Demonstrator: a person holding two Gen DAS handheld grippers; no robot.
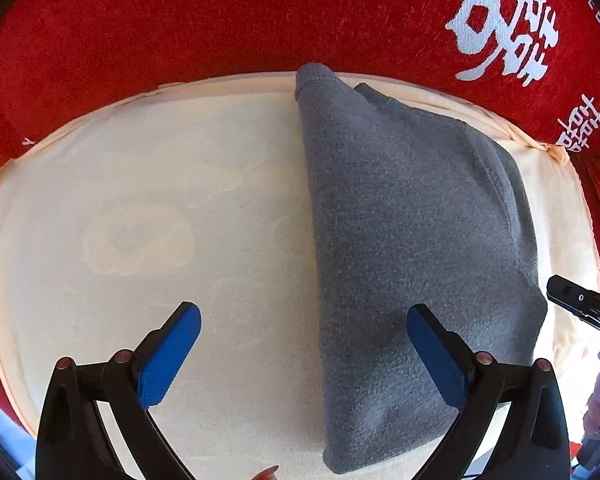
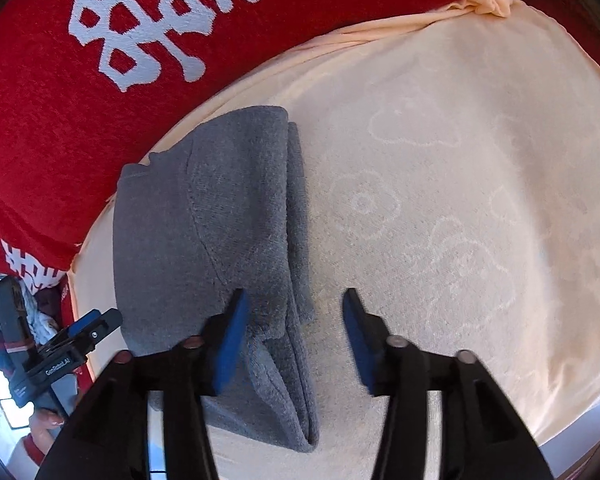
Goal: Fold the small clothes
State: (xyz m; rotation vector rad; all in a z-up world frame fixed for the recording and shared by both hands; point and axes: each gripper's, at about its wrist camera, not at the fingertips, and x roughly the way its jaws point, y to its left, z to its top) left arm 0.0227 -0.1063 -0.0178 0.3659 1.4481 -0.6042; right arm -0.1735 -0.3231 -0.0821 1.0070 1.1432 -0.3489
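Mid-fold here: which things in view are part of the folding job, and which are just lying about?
Part of the job:
- grey garment, folded lengthwise on the cream cloth
- left gripper, open
- right gripper, open
- cream cloth, the folding surface

Just lying about:
- red blanket with white characters, behind the cream cloth

1. Big white woven double-happiness characters "囍" stand on the red fuzzy blanket point(image 1: 220, 20), seen again from the right wrist point(image 2: 40, 140).
2. Small white Latin letters, roughly "BIGD", cut off at that blanket's edge.
3. Tiny white print on the left black gripper point(image 2: 96, 322), too small to read surely.
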